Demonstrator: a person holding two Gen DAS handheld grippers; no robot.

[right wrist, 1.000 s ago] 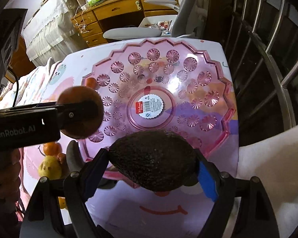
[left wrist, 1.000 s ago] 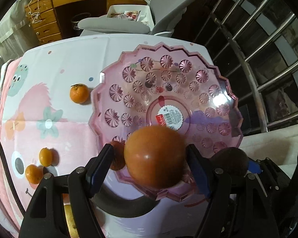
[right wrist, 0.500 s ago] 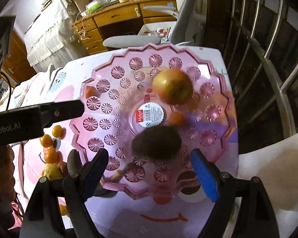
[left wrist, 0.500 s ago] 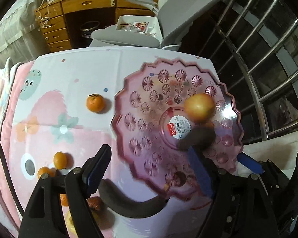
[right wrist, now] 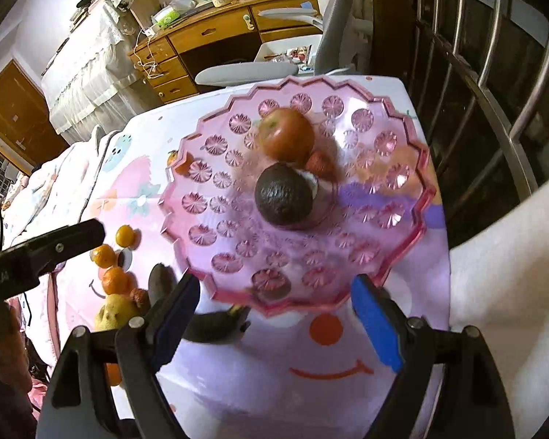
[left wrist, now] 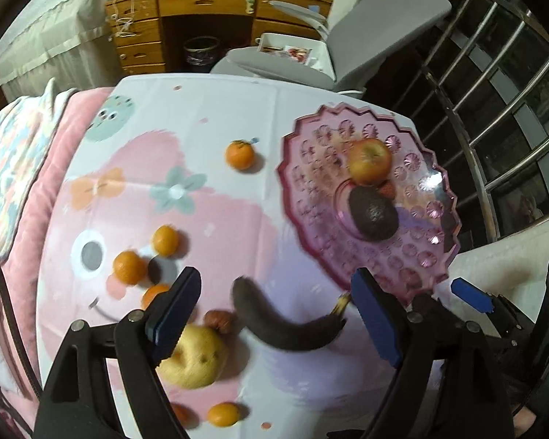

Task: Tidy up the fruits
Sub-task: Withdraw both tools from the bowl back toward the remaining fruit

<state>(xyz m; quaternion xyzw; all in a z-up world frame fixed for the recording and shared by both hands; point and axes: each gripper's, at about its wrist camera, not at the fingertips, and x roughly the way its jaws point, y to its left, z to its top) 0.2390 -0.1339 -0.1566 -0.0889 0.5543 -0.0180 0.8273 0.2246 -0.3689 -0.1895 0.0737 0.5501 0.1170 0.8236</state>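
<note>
A pink plastic plate (left wrist: 432, 252) (right wrist: 208, 168) holds a red-yellow apple (left wrist: 369, 161) (right wrist: 285, 139), a dark avocado (left wrist: 373, 212) (right wrist: 283, 194) and a small red fruit (right wrist: 318, 162). My left gripper (left wrist: 278, 314) is open and empty above the cloth, over a blackened banana (left wrist: 285, 325). My right gripper (right wrist: 274, 311) is open and empty at the plate's near rim. On the cloth lie several tangerines (left wrist: 239, 154), a yellow pear (left wrist: 194, 358) (right wrist: 111, 311) and a small brown fruit (left wrist: 217, 320).
The table carries a pink and white cartoon cloth (left wrist: 186, 117). A grey chair (left wrist: 347, 44) and a wooden desk (left wrist: 208, 11) stand beyond the far edge. A metal railing (left wrist: 494, 109) runs along the right side. The left gripper's body (right wrist: 36, 256) shows in the right wrist view.
Both grippers have let go: the apple and the avocado now lie on the plate. Both grippers have drawn back, the left one swinging left over the cloth.
</note>
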